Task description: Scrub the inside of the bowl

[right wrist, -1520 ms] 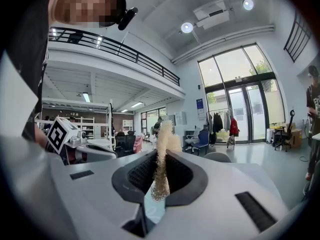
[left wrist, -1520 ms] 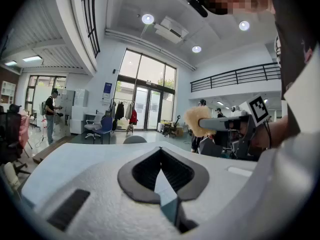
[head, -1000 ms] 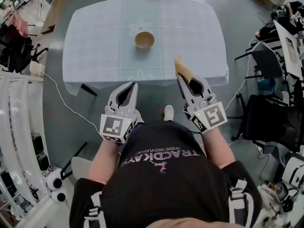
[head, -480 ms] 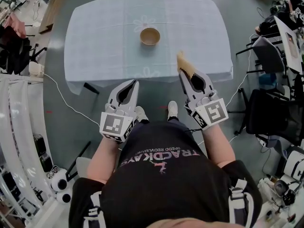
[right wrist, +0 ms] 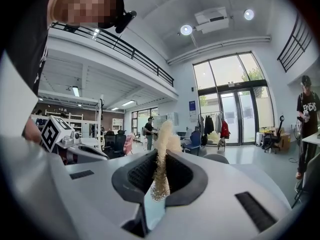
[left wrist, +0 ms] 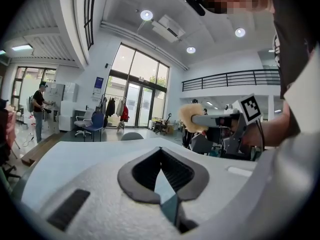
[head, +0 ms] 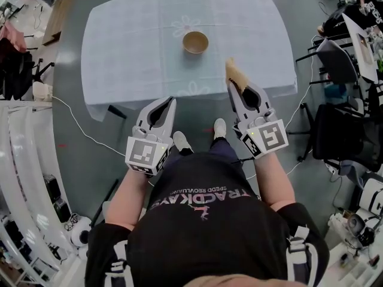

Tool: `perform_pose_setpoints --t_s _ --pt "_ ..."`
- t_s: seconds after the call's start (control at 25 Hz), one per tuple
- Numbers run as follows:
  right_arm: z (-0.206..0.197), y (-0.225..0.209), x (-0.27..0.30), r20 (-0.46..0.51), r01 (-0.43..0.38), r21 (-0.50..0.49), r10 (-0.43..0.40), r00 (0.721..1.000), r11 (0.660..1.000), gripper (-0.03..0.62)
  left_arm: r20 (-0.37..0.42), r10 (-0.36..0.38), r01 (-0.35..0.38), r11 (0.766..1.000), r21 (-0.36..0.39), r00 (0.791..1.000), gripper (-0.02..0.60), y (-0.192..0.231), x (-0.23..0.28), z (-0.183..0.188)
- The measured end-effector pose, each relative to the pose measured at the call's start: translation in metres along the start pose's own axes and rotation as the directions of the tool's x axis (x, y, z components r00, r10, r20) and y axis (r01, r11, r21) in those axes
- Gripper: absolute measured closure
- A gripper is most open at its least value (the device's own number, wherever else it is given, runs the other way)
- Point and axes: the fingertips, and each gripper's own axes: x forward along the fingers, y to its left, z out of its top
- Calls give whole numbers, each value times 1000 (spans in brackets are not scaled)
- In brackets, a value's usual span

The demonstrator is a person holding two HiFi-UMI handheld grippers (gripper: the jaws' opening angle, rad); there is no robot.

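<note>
Bowl (head: 195, 42), small, round and tan, stands upright near the middle of the pale-clothed table (head: 131, 52), well apart from the left gripper (head: 169, 103), clenched on nothing, and the right gripper (head: 235, 85), clamped on a fibrous tan scrubber (head: 234, 70).

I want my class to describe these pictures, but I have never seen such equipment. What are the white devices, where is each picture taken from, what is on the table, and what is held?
There is no robot here: a person faces a table with a hand-held two-jaw gripper in each hand. The head view comes from a camera on the person's head, looking steeply down. The other two views come from cameras riding on each gripper, looking along its jaws. On the pale tablecloth stands one brown bowl, apart from both grippers. The left gripper is shut and empty. The right gripper is shut on a tan scrubbing sponge, which sticks out past its tips.
</note>
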Motion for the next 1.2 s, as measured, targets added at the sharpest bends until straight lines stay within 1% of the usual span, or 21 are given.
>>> perform_pose_setpoints --t_s 0.12,0.28,0.48,0.68,0.84,1.04,1.2 --pt "1 -5 6 -7 -7 -8 7 1000 1000 560 2 4 -4 1000 -12 1000 568 3 7 1" --pt "-1 -22 17 -11 -32 -19 32 999 999 560 -5 23 -23 1000 -18 1000 568 3 26 1" --pt "-5 -46 40 -25 -97 -18 96 995 995 560 -14 83 -84 995 -49 996 568 10 52 4" --pt "-18 -72 66 -49 -160 -23 158 986 987 560 -45 135 -139 987 -83 990 568 20 83 -5" --pt "-36 -98 79 -71 -207 -4 206 976 978 560 -76 193 -201 973 -111 978 568 24 110 -15" --pt "-58 -126 100 -106 -265 24 266 958 964 560 -118 259 -274 953 -132 959 568 31 140 -23" --pt "-73 -136 117 -135 -321 41 324 937 946 560 -153 312 -335 928 -162 938 568 44 155 -32"
